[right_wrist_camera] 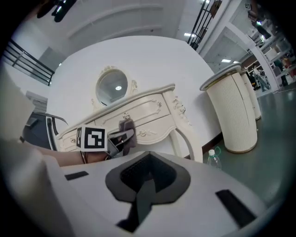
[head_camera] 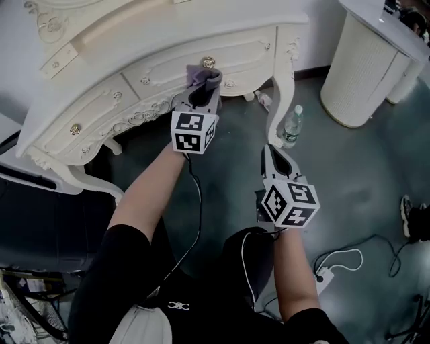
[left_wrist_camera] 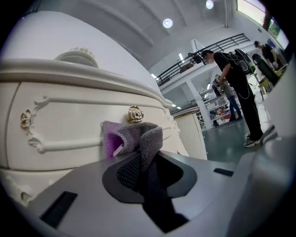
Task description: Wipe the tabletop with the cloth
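While the left gripper [head_camera: 203,94] is clamped on the cloth [head_camera: 203,75], only a narrow fold sits between its jaws; the rest bunches up loose past the tips. That bunch hangs just ahead of the gripper, right by the drawer front [left_wrist_camera: 69,125] and just below the gold knob [left_wrist_camera: 135,114]. It is below the tabletop [head_camera: 222,17], which lies above and beyond the tips, so no wiping has begun, as far as I can judge.

I see these risks:
- The loose bunch may snag on the knob as the gripper rises, and could be tugged out of so thin a grip.
- The jaw tips may scrape the carved edge if they come up too close.
- With little cloth under the tips, hard plastic may meet the top instead of fabric.

The right gripper [head_camera: 273,156] has its jaws together on nothing. A bottle [head_camera: 291,126] stands just ahead of it, easily knocked by a careless swing.
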### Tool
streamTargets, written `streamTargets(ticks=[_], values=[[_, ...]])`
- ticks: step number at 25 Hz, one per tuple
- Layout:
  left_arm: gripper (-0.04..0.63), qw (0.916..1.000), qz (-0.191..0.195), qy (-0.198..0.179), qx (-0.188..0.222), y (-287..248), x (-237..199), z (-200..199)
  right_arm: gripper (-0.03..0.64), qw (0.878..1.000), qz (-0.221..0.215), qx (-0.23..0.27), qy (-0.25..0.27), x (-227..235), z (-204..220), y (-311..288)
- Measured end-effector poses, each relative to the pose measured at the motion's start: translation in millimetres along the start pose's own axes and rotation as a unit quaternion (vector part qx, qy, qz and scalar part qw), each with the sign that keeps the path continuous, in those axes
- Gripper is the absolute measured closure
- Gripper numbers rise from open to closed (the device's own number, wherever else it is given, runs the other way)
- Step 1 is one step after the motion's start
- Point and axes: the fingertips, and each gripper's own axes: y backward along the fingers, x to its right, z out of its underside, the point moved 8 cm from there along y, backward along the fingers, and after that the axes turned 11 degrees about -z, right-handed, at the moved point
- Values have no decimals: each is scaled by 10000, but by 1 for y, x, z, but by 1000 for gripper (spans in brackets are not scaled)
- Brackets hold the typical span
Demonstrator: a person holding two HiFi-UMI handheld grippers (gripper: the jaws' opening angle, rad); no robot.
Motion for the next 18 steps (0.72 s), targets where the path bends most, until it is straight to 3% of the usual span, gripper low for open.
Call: streamTargets(ticks=[7, 12, 18], values=[[518, 9990, -331, 299, 86, -3, 13, 2, 614, 9997, 117, 22, 190, 6, -34, 13], [518, 9994, 89, 281, 175, -10, 42, -1, 614, 9989, 324, 29, 333, 9, -38, 19], [518, 9990, 292, 291, 163, -47, 89, -5, 614, 9963, 714, 252, 414, 33, -47, 42]])
